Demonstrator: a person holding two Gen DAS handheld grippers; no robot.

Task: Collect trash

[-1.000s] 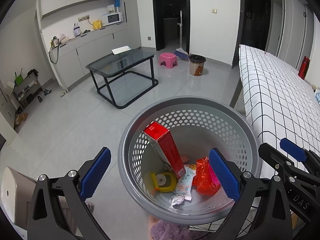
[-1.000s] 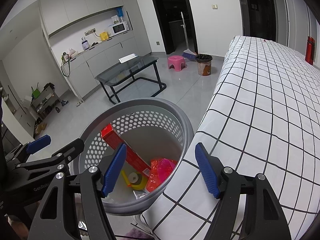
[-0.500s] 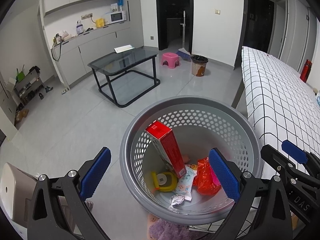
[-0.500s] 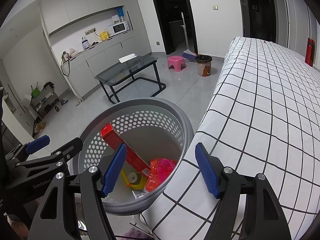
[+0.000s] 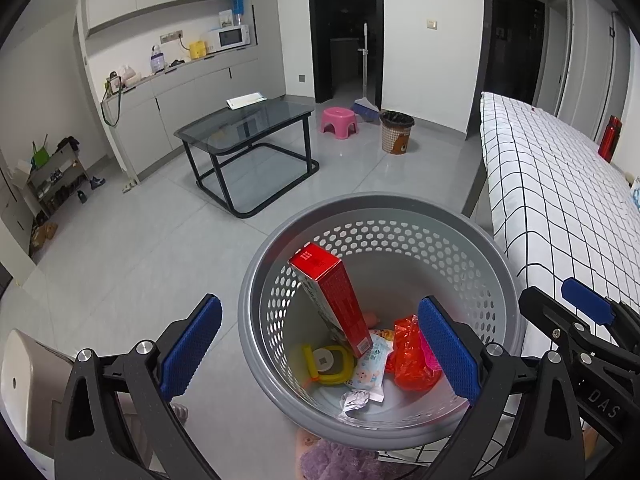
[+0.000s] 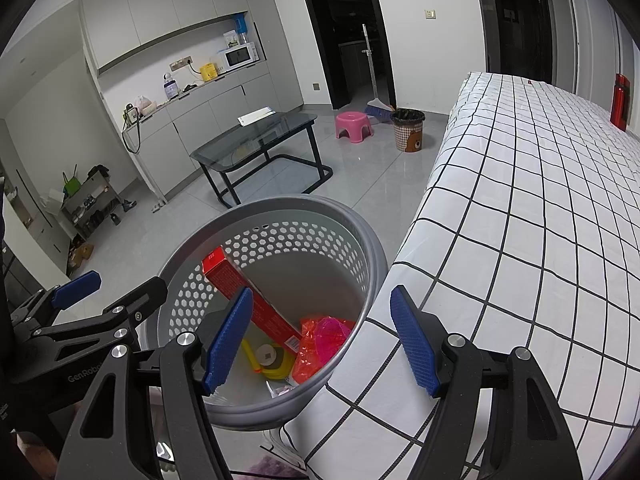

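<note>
A grey perforated basket (image 5: 472, 240) stands on the floor beside the bed; it also shows in the right wrist view (image 6: 352, 224). Inside lie a red box (image 5: 338, 300) leaning on the wall, a red plastic bag (image 5: 408, 354), a yellow round item (image 5: 324, 364), a printed wipes packet (image 5: 370, 368) and a foil scrap (image 5: 354, 400). My left gripper (image 5: 320, 354) is open and empty above the basket's near rim. My right gripper (image 6: 320, 340) is open and empty, over the basket's right rim and the bed edge.
A bed with a white checked cover (image 6: 540, 208) runs along the right. A glass-top table (image 5: 248, 124), a pink stool (image 5: 339, 118), a small bin (image 5: 396, 130) and a broom (image 5: 366, 102) stand farther off. A purple fuzzy thing (image 5: 336, 460) lies under the basket's near side.
Both views have shifted slightly, with the left gripper tilting a little upward. The basket and its contents have not moved, and both grippers stay open.
</note>
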